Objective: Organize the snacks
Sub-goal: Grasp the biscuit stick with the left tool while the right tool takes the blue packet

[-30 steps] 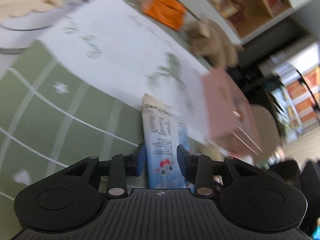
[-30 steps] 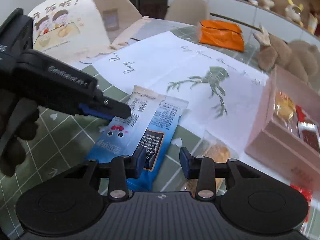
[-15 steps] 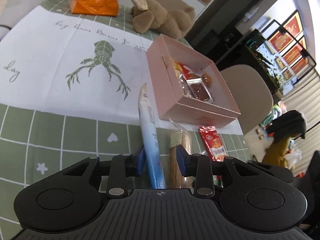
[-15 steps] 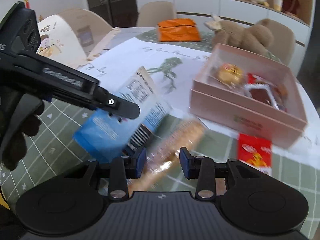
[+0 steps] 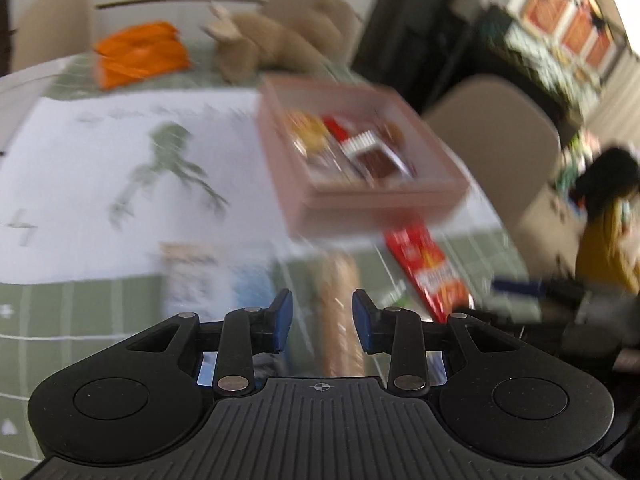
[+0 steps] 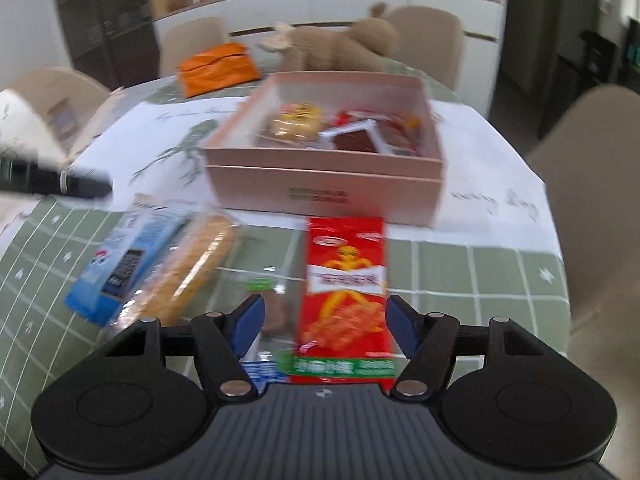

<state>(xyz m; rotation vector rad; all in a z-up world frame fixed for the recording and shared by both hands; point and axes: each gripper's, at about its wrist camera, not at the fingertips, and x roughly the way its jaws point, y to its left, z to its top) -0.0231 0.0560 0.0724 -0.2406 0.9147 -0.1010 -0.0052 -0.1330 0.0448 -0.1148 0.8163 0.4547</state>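
Right gripper (image 6: 322, 322): standing wide, blue-padded fingers (image 6: 249, 320) straddling the flat red snack packet with an orange figure (image 6: 346, 280) without touching it, packet lying lengthwise between them on the green gridded tablecloth (image 6: 480, 268). Just left of those fingers, lying slantwise: long clear-wrapped golden biscuit roll (image 6: 188, 268), touching the blue-and-white snack sachet (image 6: 120, 256) beyond it. Straight ahead past the red packet's far end: square pale pink cardboard box (image 6: 320, 184), sitting open on a white printed paper sheet (image 6: 500, 152), already carrying several wrapped snacks. Farther out: brown plush animal (image 6: 340, 48) and folded orange pouch (image 6: 218, 68).

Left gripper (image 5: 322, 316): showing moderately parted, holding nothing, biscuit roll (image 5: 340, 312) running up between the blue pads (image 5: 280, 316) in this heavily blurred view; touching or hovering, cannot tell. Blue-and-white sachet (image 5: 208, 280) lying just left, red packet (image 5: 428, 264) right, pink box (image 5: 360, 208) ahead-right.

Offering only from the right view: box contents sharply, plus the left gripper's black fingertip (image 6: 84, 186) poking in far left. Offering only from the left view: a beige chair (image 5: 492, 140) beyond the table.
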